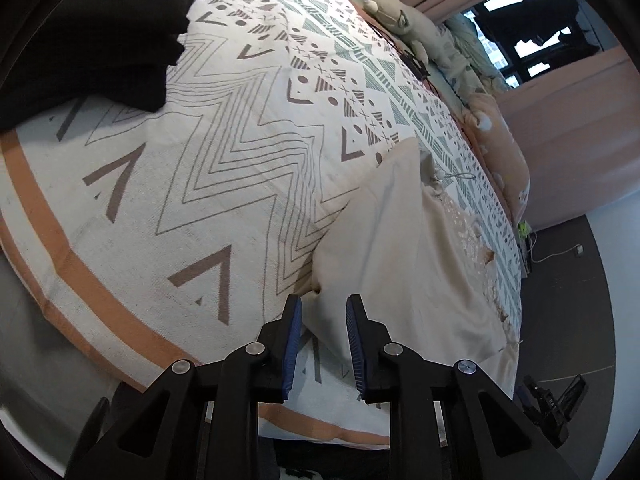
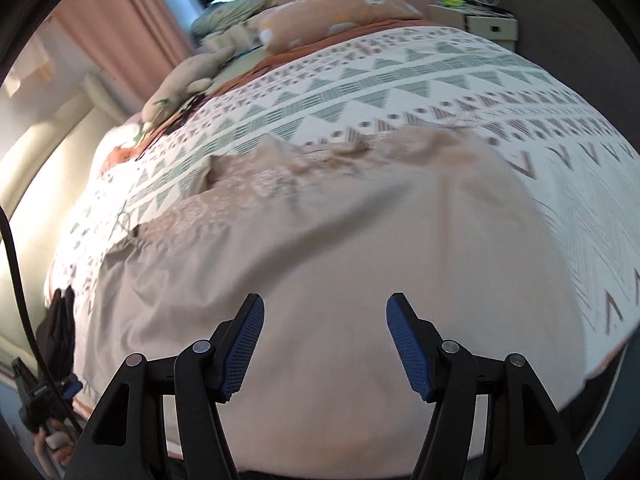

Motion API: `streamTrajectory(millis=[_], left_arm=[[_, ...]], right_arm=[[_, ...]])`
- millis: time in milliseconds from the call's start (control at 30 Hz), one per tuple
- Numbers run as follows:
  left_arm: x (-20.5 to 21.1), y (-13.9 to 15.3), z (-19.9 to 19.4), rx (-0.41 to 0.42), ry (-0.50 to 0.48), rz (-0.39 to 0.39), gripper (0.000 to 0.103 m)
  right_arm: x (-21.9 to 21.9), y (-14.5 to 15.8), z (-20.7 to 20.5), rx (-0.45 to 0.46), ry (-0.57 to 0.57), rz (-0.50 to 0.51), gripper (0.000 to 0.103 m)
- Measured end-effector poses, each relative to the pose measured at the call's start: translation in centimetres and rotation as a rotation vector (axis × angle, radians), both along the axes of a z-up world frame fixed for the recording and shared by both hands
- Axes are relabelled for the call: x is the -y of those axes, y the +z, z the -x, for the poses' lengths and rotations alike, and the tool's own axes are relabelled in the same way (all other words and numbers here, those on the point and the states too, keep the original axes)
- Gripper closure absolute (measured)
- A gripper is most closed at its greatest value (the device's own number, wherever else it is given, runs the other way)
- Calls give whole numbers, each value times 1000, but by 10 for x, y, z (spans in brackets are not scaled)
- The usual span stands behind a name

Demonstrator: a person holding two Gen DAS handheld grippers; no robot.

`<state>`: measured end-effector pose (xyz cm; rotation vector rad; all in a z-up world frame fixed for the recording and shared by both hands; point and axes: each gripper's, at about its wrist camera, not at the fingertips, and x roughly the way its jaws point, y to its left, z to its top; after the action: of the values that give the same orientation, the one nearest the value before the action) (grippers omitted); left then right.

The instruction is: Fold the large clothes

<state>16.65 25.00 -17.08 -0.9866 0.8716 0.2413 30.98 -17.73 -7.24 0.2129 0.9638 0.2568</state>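
Blue pads (image 1: 291,344) of the left gripper (image 1: 323,308) stand apart at the bottom of the left wrist view, jaws released, with nothing pinched between them. Just past the tips lies the near corner of a beige garment (image 1: 404,264); whether the pads touch it I cannot tell. To the left of the garment the bedspread (image 1: 192,184) spreads out, white with grey zigzags, chevrons and an orange border band near its edge. At the upper left a black cloth (image 1: 100,40) lies on the bedspread. The garment itself runs up and to the right from the gripper, its far end crumpled and lacy, lying on the bedspread's right part near the bed's edge. Farther back a grey plush toy (image 1: 404,20) rests by the pillows, and an orange pillow (image 1: 500,140) sits to its right, with a window (image 1: 528,28) behind between pink curtains. Dark floor shows at the lower right.

In the right wrist view, a black cable (image 2: 16,280) hangs down the left edge. The right gripper (image 2: 325,308) is spread wide, released, holding nothing, its blue pads (image 2: 244,352) hovering over the garment (image 2: 340,248), which fills the middle of the view, lying fairly flat with creases on its left side and a ruffled far edge. Beyond it runs the bedspread (image 2: 400,92) with green triangle bands; the plush toy (image 2: 180,84) lies at the upper left, the orange pillow (image 2: 332,8) at top centre, and a small cabinet (image 2: 484,24) at the upper right.
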Motion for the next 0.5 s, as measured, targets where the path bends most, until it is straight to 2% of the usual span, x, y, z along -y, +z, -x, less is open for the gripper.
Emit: streamTrajectory(millis=[167, 200, 233, 300, 500], left_arm=[[-8, -4, 4, 5, 22, 24, 76], [-10, -5, 5, 10, 25, 28, 65], [-10, -5, 5, 16, 31, 30, 50], [-11, -4, 4, 35, 45, 29, 35], [-15, -14, -9, 12, 46, 40, 34]], right_arm=[[-53, 0, -24, -13, 80, 32, 39], [-62, 0, -29, -18, 92, 39, 39], [-71, -1, -36, -25, 105, 49, 39], [-87, -5, -48, -41, 119, 70, 39], [-131, -29, -89, -106, 179, 158, 39]])
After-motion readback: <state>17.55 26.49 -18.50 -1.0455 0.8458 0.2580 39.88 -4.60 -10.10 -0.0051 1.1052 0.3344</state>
